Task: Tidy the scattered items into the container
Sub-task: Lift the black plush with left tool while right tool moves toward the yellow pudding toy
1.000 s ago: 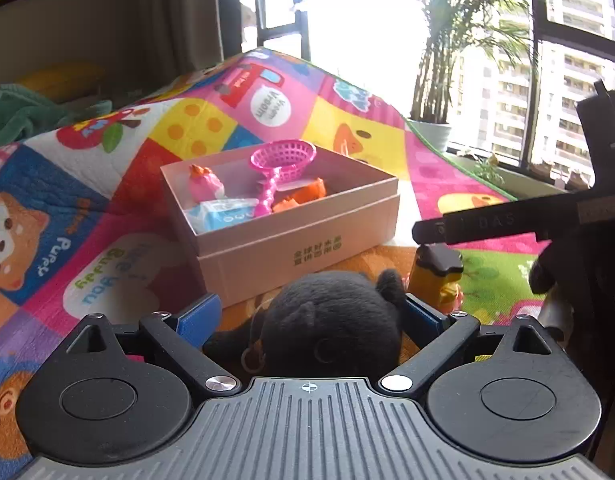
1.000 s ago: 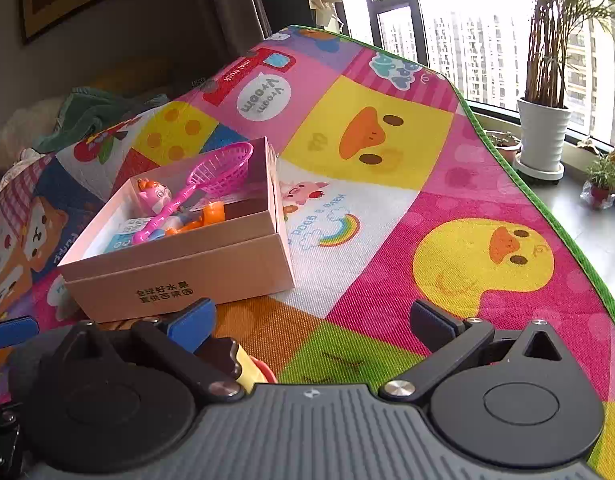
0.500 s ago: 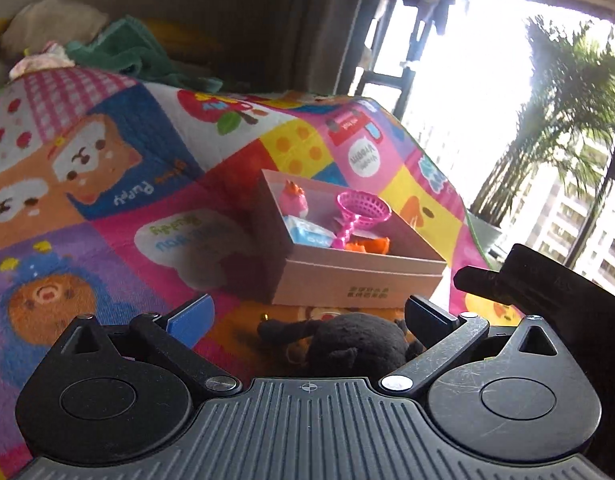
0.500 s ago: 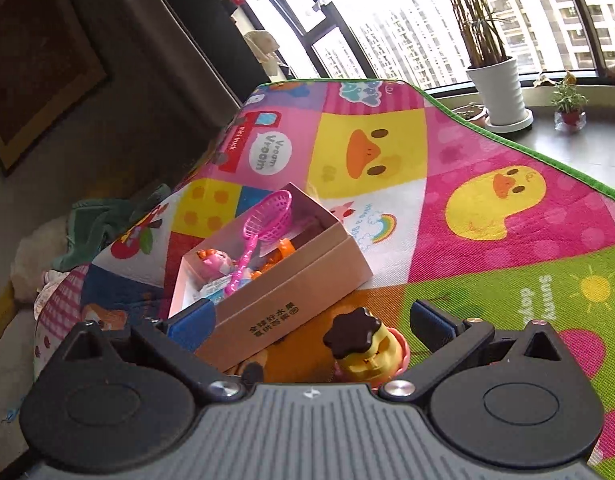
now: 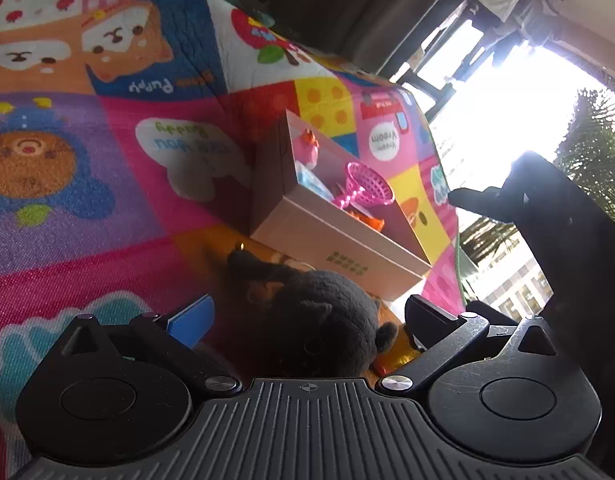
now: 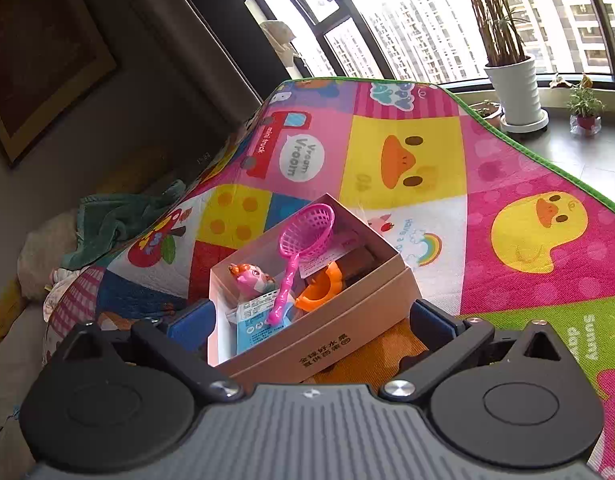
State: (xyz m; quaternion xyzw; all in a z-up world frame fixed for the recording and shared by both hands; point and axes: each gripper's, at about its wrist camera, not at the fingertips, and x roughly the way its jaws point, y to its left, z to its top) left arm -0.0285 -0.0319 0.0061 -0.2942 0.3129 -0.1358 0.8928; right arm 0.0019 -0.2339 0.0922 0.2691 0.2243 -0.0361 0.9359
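Observation:
A black plush toy (image 5: 315, 320) lies on the play mat between the fingers of my left gripper (image 5: 309, 316), which stands open around it. Just behind it sits the pink cardboard box (image 5: 339, 240). A sliver of a yellow-orange toy (image 5: 395, 356) shows beside the plush. My right gripper (image 6: 311, 320) is open above the box's near wall (image 6: 327, 344), holding nothing. Inside the box lie a pink net scoop (image 6: 303, 240), a pink figure (image 6: 251, 278), a blue packet (image 6: 255, 326) and an orange piece (image 6: 323, 290). The right gripper also appears as a dark silhouette (image 5: 547, 208).
The colourful play mat (image 6: 403, 160) ends in a green edge (image 6: 547, 160) on the right, with bare floor beyond. A white potted plant (image 6: 515, 88) and small pots stand by the window. A green towel (image 6: 119, 216) and cushions lie at the mat's far left.
The left view has rolled and dropped closer to the mat, the plush staying between its fingers. The right gripper has risen over the box; the yellow toy has left its view.

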